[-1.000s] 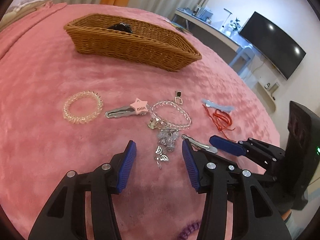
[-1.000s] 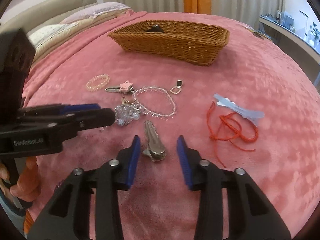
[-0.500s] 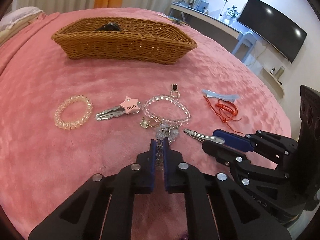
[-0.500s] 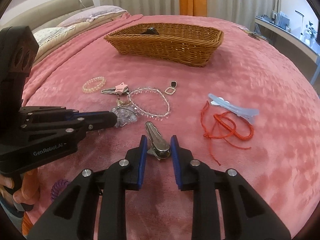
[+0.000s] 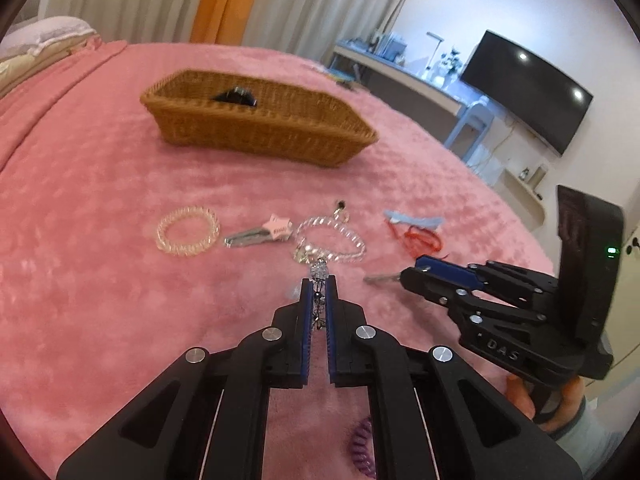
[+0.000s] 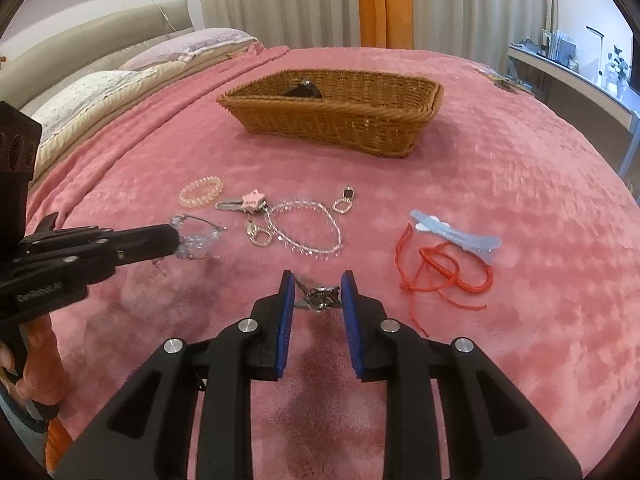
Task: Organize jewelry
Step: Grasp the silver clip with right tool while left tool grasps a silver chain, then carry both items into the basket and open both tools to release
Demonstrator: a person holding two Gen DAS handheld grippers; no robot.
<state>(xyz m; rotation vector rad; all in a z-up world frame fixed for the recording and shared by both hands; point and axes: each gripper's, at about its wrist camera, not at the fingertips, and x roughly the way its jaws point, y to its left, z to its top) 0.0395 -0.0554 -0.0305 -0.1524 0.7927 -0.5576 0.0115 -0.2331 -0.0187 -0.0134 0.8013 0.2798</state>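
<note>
— What have you got on your left?
— Your left gripper (image 5: 319, 292) is clamped on the crystal charm piece (image 6: 196, 236), held just above the pink blanket (image 6: 520, 184).

— And the middle?
— The beaded bracelet (image 6: 308, 228) lies on the blanket, with the wicker basket (image 6: 336, 120) well behind it.

— Right side?
— Your right gripper (image 6: 318, 294) pinches the silver hair clip (image 6: 320, 296) across its sprung end; the red cord (image 6: 444, 272) lies near it.

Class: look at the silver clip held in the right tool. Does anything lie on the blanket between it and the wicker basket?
Yes. The clear bead bracelet lies on the blanket between the silver clip in the right tool and the wicker basket.
</note>
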